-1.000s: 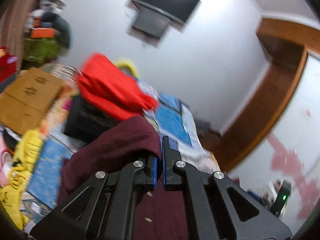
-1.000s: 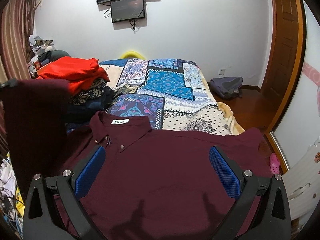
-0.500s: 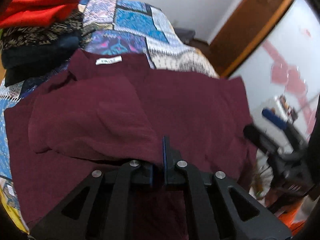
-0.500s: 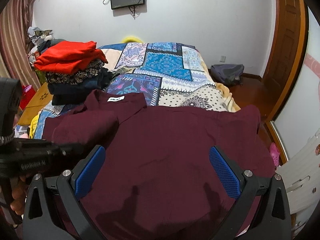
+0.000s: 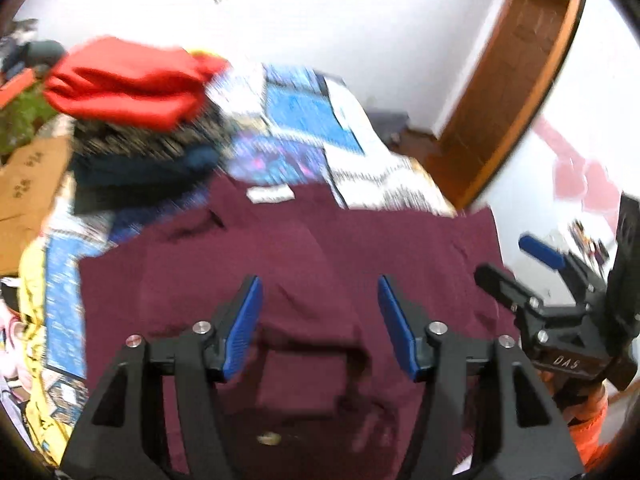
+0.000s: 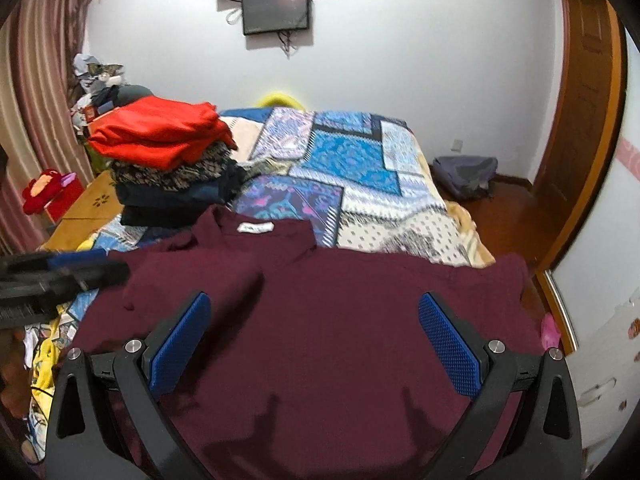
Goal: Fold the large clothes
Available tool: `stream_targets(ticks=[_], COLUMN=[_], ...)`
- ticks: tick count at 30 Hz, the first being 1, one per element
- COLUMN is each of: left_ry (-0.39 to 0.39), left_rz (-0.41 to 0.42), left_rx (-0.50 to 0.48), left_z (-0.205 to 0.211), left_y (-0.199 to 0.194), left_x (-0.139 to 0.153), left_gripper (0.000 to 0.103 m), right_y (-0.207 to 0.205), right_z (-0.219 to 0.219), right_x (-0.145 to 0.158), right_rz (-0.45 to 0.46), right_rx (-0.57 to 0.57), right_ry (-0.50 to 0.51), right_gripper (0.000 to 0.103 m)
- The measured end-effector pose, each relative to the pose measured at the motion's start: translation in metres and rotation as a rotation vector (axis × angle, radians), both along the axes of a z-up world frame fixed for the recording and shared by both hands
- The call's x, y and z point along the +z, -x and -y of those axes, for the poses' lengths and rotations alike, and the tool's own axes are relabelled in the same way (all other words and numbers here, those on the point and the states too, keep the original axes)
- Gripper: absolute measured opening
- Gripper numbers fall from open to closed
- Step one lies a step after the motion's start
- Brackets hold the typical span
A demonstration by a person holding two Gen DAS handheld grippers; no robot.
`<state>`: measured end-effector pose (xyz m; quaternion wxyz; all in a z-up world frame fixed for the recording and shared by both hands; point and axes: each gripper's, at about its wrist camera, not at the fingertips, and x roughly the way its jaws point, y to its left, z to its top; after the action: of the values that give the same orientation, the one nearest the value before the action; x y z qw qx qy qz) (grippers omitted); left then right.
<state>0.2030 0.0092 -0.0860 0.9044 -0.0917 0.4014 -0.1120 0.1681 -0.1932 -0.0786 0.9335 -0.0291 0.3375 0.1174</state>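
A maroon shirt (image 6: 328, 320) lies spread on the bed, its collar and white label (image 6: 256, 227) pointing away from me. Its left sleeve (image 5: 224, 280) is folded inward over the body. My left gripper (image 5: 320, 312) hovers just above that folded part; its jaws are opening and nothing is between the blue pads. In the right wrist view it shows as a dark blur, the left gripper (image 6: 60, 276), at the left edge. My right gripper (image 6: 314, 332) stands wide open above the shirt's near half, holding nothing, and the left wrist view shows this right gripper (image 5: 520, 268) off the shirt's right edge.
A stack of folded clothes (image 6: 160, 140) with a red garment on top sits on the bed's left, beyond the collar. The patchwork bedspread (image 6: 352, 160) stretches behind. A cardboard box (image 6: 88, 208) lies left of the bed; a grey bag (image 6: 464, 174) and wooden door (image 6: 580, 120) are right.
My left gripper, shut on the sleeve, swung it over the shirt, came down, then opened and let it go. The right gripper stayed open and nearly still.
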Motion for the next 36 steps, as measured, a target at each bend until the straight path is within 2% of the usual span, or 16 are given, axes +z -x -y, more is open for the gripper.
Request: stream_targets(ticks=[3, 6, 10, 14, 20, 26, 30, 34, 36], left_ry=[0.002, -0.052, -0.103, -0.149, -0.171, -0.166, -0.157, -0.136, -0.137], left_rz=[0.065, 0.12, 0.124, 0.091, 0.002, -0.075, -0.117, -0.139, -0.144], left_rx=[0.066, 0.156, 0.235, 0.295, 0.35, 0.364, 0.367, 0.368, 0.367], left_z=[-0.028, -0.057, -0.097, -0.13, -0.161, -0.174, -0.178, -0.179, -0.178], left_y=[0.003, 0.008, 0.015, 0.022, 0.032, 0.039, 0.039, 0.038, 0.036], left_x=[0.016, 0.024, 0.022, 0.007, -0.031, -0.067, -0.085, -0.094, -0.096], left_gripper=[0.063, 0.069, 0.07, 0.071, 0.071, 0.071, 0.071, 0.071, 0.071], right_y=[-0.003, -0.008, -0.015, -0.021, -0.029, -0.033, -0.034, -0.041, -0.046], right_z=[-0.014, -0.034, -0.063, -0.104, -0.16, -0.211, -0.226, -0.233, -0.233], right_x=[0.006, 0.01, 0.009, -0.001, -0.031, -0.07, -0.088, -0.107, -0.116], right_rz=[0.022, 0.034, 0.035, 0.006, -0.066, -0.152, -0.206, -0.293, -0.349], right_rx=[0.033, 0.076, 0.152, 0.278, 0.416, 0.592, 0.671, 0.704, 0.711], right_ry=[0.003, 0.014, 0.036, 0.083, 0.188, 0.418, 0.539, 0.616, 0.618], right_gripper=[0.103, 0.103, 0.103, 0.103, 0.103, 0.101, 0.1, 0.088, 0.081])
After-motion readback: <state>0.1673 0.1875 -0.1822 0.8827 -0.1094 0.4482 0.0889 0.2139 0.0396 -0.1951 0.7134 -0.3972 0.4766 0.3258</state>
